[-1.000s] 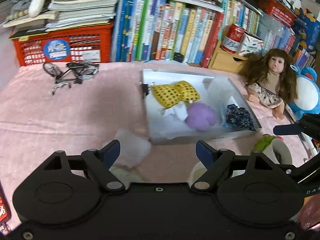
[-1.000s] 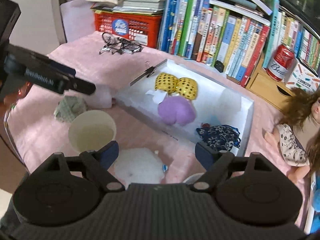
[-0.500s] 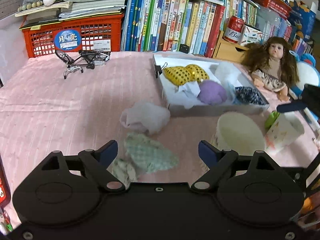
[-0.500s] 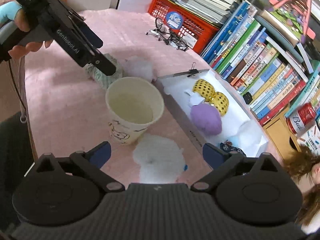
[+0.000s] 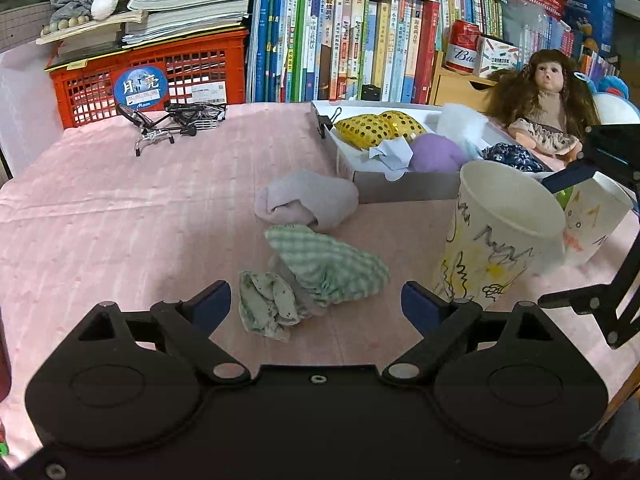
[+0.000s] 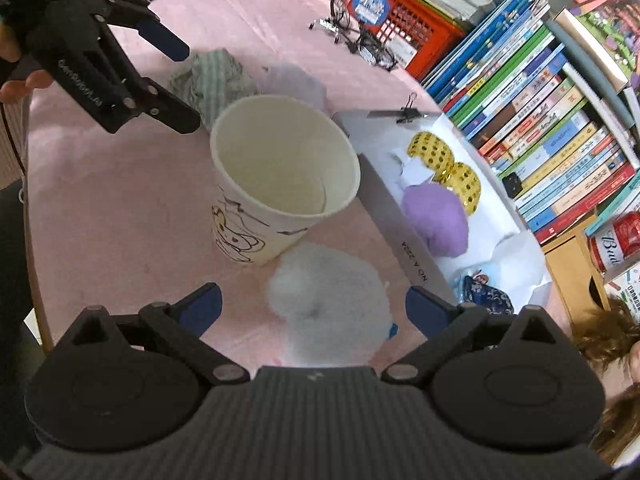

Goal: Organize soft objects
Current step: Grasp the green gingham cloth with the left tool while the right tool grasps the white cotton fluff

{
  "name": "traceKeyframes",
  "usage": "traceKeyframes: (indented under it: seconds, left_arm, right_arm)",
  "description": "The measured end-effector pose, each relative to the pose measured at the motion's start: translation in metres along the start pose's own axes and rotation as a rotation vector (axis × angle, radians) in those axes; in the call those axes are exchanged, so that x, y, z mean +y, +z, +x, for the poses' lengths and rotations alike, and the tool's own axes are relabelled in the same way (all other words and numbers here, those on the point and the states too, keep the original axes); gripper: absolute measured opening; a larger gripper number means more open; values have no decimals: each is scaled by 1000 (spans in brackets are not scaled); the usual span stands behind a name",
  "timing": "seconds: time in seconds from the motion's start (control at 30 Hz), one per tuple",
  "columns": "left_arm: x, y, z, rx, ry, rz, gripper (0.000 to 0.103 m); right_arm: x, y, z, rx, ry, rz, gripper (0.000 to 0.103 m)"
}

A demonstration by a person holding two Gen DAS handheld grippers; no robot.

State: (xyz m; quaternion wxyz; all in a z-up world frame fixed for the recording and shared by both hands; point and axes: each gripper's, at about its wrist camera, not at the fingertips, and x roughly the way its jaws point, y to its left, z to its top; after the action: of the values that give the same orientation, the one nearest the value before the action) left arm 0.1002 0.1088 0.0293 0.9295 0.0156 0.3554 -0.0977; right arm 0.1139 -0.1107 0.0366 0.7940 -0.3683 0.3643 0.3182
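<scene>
Both grippers, left gripper (image 5: pixel 316 300) and right gripper (image 6: pixel 314 304), dropped, jaws opening, seemingly empty.

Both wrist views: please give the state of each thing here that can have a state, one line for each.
left gripper: open, jaws just widened, empty.
right gripper: open, jaws just widened, empty.
doodled paper cup: upright, empty.
cat paper cup: tilted.
white box: open, holding soft things.
green checked cloth: crumpled, outside the box.
pale sock: bunched, outside the box.
white fluffy wad: on the table, outside the box.
</scene>
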Motion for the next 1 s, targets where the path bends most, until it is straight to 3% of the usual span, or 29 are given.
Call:
traceKeyframes:
  seconds: [0.67, 0.8, 0.93, 1.0]
  left_arm:
    - [10, -4, 20, -17, -32, -88, 89]
    - [11, -3, 20, -22, -31, -105, 79]
    - [10, -4, 20, -10, -14, -105, 60]
    - [9, -5, 20, -4, -19, -108, 57]
  right_arm:
    - [-24, 13, 45, 160, 86, 86, 102]
    - [-31, 14, 48, 174, 113, 157, 102]
    - [-35, 11, 49, 178, 133, 220, 100]
    - [-36, 9, 48, 176, 136, 238, 100]
